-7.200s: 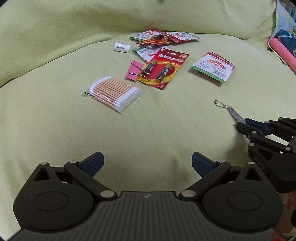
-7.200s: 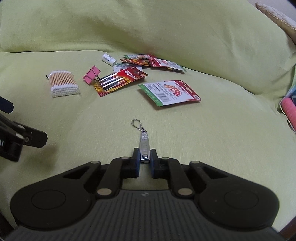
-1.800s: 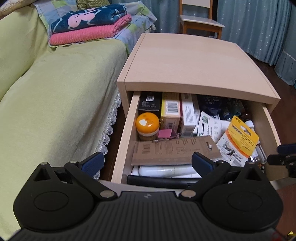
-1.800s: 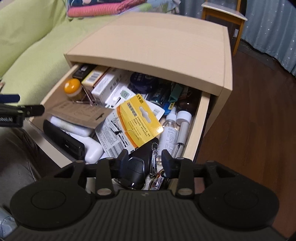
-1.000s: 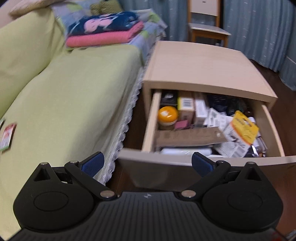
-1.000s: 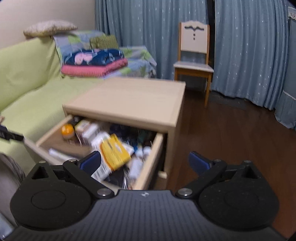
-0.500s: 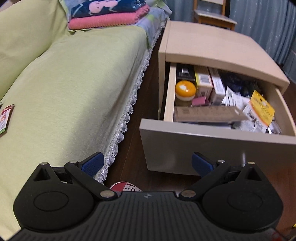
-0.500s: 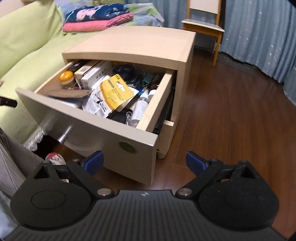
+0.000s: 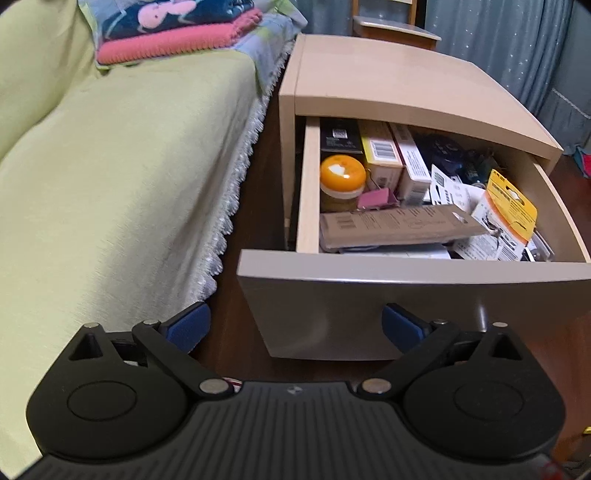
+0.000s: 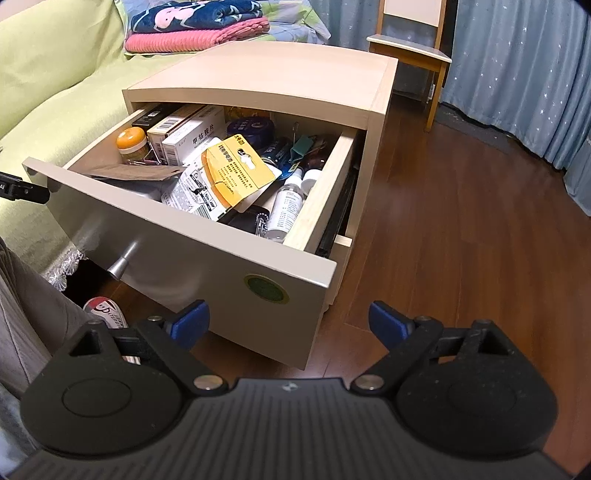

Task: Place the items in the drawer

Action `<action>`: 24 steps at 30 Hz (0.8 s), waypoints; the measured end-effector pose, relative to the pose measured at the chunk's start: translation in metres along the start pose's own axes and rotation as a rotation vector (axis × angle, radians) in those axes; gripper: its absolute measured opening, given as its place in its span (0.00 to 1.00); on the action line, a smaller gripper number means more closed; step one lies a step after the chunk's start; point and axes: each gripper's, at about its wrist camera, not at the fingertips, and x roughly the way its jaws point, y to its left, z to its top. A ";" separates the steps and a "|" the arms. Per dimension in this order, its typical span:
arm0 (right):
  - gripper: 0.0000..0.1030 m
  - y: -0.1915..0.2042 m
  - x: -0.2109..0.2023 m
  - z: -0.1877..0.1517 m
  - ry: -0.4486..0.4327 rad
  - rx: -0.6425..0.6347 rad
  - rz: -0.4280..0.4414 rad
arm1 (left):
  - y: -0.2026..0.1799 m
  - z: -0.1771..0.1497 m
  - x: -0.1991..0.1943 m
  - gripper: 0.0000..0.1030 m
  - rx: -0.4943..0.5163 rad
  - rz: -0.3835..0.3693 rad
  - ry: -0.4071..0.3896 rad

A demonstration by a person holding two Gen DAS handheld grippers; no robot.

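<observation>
Both grippers I hold are spread wide and carry nothing: my left gripper (image 9: 295,326) hangs in front of the drawer's left front corner, my right gripper (image 10: 288,319) before its right front corner. Beside me runs the green sofa (image 9: 110,177), with folded blankets (image 10: 199,26) at its far end. Next to it stands the pale wooden nightstand (image 10: 266,74), its drawer (image 10: 207,258) pulled out and crammed full. Along the drawer's front edge lies a brown card package (image 9: 399,223). Toward the right side sits a yellow blister card (image 10: 236,170) with Chinese print too small to read. At the back left, a white box (image 10: 195,142) reads 甲钴胺片. An orange-lidded jar (image 9: 341,181) sits by the left wall, a pink binder clip (image 9: 376,199) just beside it.
</observation>
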 end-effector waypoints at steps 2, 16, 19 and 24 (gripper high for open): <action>0.76 0.002 0.001 0.001 0.003 -0.014 0.004 | 0.000 0.000 0.001 0.96 0.000 -0.011 0.003; 0.43 0.000 0.008 0.002 0.026 0.002 0.008 | -0.005 0.000 0.005 0.90 0.027 -0.032 -0.001; 0.43 -0.001 0.009 0.003 0.024 0.007 0.007 | -0.007 0.001 0.005 0.89 0.037 -0.033 0.000; 0.43 0.000 0.010 0.004 0.024 0.008 0.000 | -0.008 0.001 0.006 0.87 0.047 -0.040 -0.004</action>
